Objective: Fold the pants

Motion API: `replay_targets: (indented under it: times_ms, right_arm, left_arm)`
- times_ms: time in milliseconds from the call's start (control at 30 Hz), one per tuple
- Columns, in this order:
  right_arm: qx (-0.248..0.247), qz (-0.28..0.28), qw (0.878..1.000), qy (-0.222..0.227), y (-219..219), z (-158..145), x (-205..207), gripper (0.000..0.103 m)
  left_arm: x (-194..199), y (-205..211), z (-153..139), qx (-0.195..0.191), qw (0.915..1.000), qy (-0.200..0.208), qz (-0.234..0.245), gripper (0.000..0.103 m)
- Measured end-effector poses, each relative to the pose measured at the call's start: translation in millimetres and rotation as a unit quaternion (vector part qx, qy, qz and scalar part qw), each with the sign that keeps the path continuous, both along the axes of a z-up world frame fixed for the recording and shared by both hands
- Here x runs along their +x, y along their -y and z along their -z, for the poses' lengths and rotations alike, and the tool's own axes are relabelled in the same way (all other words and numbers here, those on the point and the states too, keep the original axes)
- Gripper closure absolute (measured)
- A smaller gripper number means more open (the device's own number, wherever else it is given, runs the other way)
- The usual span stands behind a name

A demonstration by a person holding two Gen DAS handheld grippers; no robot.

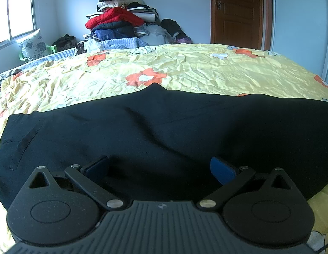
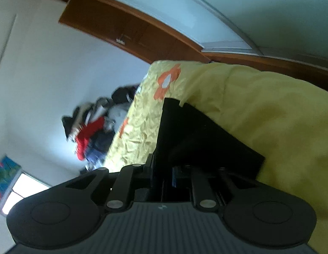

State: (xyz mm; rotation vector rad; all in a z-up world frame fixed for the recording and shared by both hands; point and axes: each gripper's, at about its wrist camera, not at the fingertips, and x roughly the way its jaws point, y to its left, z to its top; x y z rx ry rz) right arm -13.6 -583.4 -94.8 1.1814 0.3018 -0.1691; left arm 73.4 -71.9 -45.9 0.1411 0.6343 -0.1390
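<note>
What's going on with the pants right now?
Left gripper open over pants. Right gripper shut on pants end. Pants lie across bed. Nothing in the way.

Lit by daylight from a blown-out window, up and left of the left gripper. Sharp on that side, with strong fisheye bending at the edges and black vignetting in the top right corner. Black pants nearly featureless ahead of the fingers. Tilted and smeared by motion blur ahead of the right gripper, softest on the clothes pile.
</note>
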Motion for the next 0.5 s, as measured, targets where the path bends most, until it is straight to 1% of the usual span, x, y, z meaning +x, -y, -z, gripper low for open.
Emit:
replay_targets:
  times_ms: [100, 233, 333, 433, 500]
  right_arm:
    - [0.009, 0.009, 1.0, 0.012, 0.5, 3.0, -9.8, 0.089]
    - [0.011, 0.02, 1.0, 0.016, 1.8, 5.8, -16.3, 0.088]
    - [0.012, 0.028, 1.0, 0.008, 1.2, 8.8, -21.1, 0.089]
    - [-0.021, 0.025, 0.999, -0.015, -3.3, 2.8, -24.3, 0.097]
    - [-0.032, 0.029, 0.999, -0.023, -4.4, 0.5, -22.6, 0.098]
  left_arm:
    - [0.1, -0.1, 0.0, -0.001, 1.0, 0.0, 0.0, 0.001]
    - [0.0, -0.1, 0.1, -0.001, 1.0, 0.0, 0.0, 0.001]
    - [0.1, -0.2, 0.2, -0.001, 1.0, 0.0, 0.0, 0.001]
    - [-0.1, -0.1, 0.2, -0.001, 1.0, -0.001, 0.0, 0.001]
    - [0.1, -0.2, 0.2, -0.001, 1.0, -0.001, 0.001, 0.001]
